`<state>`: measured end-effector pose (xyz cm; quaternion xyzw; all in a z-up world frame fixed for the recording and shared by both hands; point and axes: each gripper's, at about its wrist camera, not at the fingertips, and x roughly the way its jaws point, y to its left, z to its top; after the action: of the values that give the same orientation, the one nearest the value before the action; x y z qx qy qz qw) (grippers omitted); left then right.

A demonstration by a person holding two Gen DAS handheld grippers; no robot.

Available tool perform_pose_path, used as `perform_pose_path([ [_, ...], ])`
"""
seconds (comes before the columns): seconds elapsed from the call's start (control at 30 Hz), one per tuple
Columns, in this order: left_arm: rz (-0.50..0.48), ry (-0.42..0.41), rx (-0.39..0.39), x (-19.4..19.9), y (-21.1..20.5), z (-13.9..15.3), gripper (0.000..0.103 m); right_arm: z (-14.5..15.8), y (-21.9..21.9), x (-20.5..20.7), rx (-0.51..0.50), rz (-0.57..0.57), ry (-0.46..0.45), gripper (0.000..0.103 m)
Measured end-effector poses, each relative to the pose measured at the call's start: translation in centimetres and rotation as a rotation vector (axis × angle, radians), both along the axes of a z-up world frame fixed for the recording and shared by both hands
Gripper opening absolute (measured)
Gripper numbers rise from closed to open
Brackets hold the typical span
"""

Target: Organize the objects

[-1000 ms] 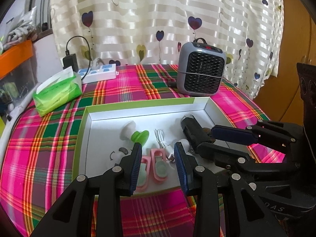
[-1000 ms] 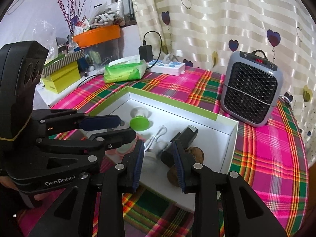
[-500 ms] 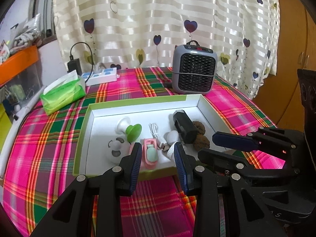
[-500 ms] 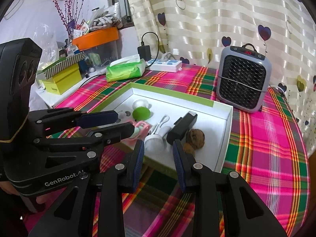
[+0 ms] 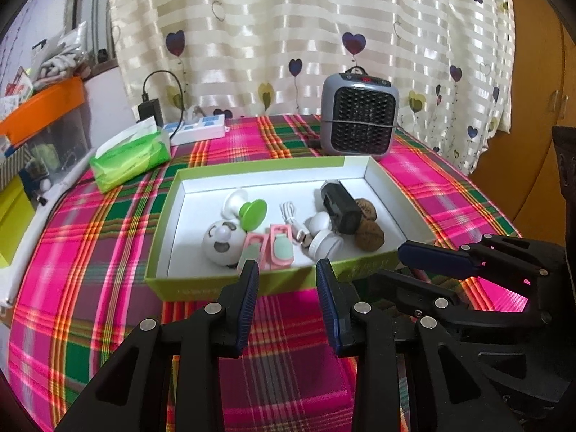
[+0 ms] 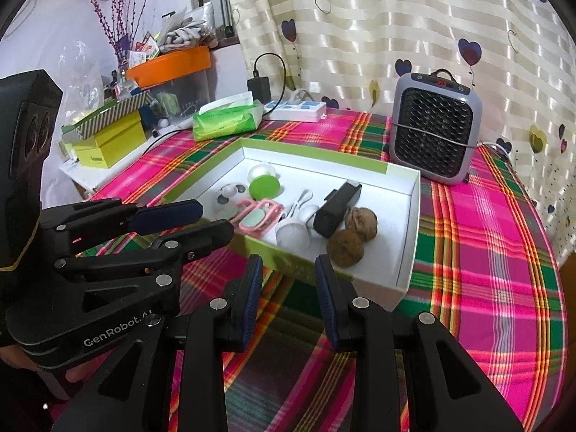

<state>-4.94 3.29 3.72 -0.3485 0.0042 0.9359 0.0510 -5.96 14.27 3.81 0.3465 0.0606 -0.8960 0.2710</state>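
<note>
Left wrist view: left gripper [image 5: 288, 280] hovering released and empty over the plaid tablecloth [image 5: 90, 288], just short of the near wall of the green-rimmed box [image 5: 223, 288]. Holding all small items inside, apparently gathered there for tidying: round white face toy [image 5: 221, 243], green-capped white piece [image 5: 252, 210], pink clips [image 5: 273, 248], white cable [image 5: 289, 212], white bulb-like pieces [image 5: 324, 243], black device [image 5: 340, 205], two walnuts [image 5: 369, 232]. Lying ahead of and below the fingertips, clips nearest. Right gripper [image 5: 432, 262] showing at right, beside the box corner, jaws parted, nothing between.

Right wrist view: right gripper [image 6: 288, 280] sitting slack and empty before the box [image 6: 406, 252], walnuts [image 6: 345, 246] just beyond the pads. Left gripper [image 6: 172, 219] reaching in from left near the clips [image 6: 255, 217]. Heater [image 6: 433, 127], tissue pack [image 6: 228, 120] and power strip [image 6: 295, 109] standing outside, behind the box.
</note>
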Motion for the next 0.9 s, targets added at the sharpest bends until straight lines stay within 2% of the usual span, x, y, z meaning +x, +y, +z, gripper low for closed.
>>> perform_pose_path([
  [0.9, 0.039, -0.087, -0.037, -0.5, -0.4, -2.3, 0.029, -2.1, -1.0, -0.2, 0.075, -0.065, -0.094, 0.031],
])
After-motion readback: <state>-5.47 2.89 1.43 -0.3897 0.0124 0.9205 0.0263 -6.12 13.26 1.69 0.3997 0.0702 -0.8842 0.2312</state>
